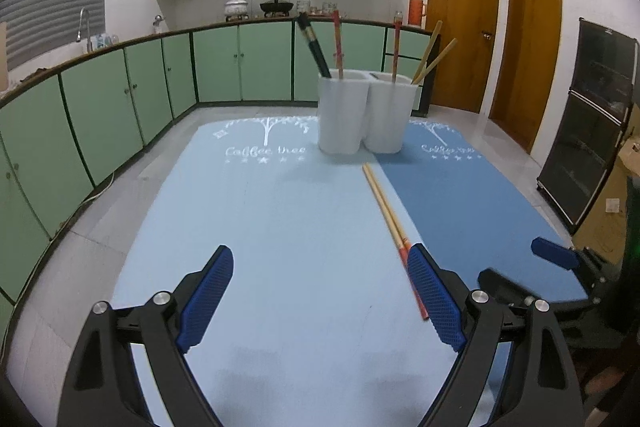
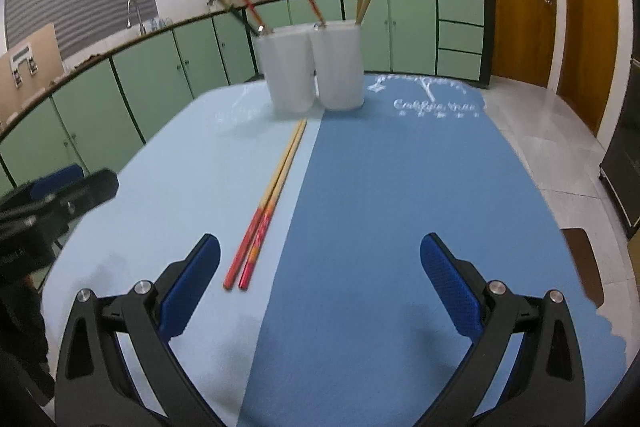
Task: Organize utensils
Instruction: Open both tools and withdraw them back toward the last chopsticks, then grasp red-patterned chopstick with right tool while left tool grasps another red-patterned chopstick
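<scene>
We read white script, seemingly "Coffee tree", on the bench (image 1: 280, 227) mats. Both hand-held grippers, left (image 1: 320, 297) and right (image 2: 320, 283), are released, their ribbed blue pads empty. A chopstick pair (image 2: 272, 199), bamboo with red ends, lies mid-bench before two white cups (image 1: 366, 115) at the far edge.
</scene>
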### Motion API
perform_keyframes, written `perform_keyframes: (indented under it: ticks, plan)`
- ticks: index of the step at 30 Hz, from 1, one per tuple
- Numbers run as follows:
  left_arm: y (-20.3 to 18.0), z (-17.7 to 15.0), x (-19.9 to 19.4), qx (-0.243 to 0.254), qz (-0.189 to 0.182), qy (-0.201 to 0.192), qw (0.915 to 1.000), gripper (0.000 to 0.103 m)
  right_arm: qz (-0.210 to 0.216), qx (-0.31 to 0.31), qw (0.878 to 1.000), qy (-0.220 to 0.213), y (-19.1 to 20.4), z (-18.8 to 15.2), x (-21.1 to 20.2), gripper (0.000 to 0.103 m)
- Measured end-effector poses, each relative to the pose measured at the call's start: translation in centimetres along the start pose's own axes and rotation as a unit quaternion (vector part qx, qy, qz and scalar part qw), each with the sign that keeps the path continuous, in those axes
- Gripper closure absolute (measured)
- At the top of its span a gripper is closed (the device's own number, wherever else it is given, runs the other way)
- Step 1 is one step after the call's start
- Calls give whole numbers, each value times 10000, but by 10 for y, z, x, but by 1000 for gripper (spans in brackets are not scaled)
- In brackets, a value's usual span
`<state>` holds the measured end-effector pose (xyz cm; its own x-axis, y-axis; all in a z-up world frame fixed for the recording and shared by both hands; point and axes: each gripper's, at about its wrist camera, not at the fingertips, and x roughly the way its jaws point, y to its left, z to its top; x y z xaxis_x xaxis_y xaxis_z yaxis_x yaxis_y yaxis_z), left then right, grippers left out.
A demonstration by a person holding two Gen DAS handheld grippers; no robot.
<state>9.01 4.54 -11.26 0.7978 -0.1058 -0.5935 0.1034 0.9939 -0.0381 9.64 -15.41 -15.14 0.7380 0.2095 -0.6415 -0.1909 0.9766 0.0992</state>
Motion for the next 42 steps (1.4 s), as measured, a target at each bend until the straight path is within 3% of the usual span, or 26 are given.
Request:
perform_keyframes:
  ticks: [2,6,19,21,24,32,34,35,42]
  plan:
    - [2,-3,1,-11,26,33,10000,16,-2,-74,9999,74,7,-7,4,7]
    - [8,-8,2,-52,67,95,9999,16,-35,-232,9995,191,16,-12,10,23]
    - [13,-14,5,-128,51,148,9998,16,-246,-467,9975,474,30,-19,29,49]
    - [13,-14,6,-131,41,164,9998,16,-220,-529,9973,461,32,-19,30,64]
    - [11,-15,7,-115,31,184,9998,16,-155,-526,9974,478,29,-16,30,78]
    - [9,-15,7,-69,12,213,9997,16,46,-425,9977,529,30,-15,33,77]
    - [7,-16,7,-41,3,223,9997,16,108,-432,9976,527,31,-14,34,86]
    - [5,-16,8,-25,1,236,9997,16,161,-390,9976,545,29,-13,34,97]
    - [-11,-20,17,51,-97,347,9993,16,118,-73,9986,514,8,-14,26,98]
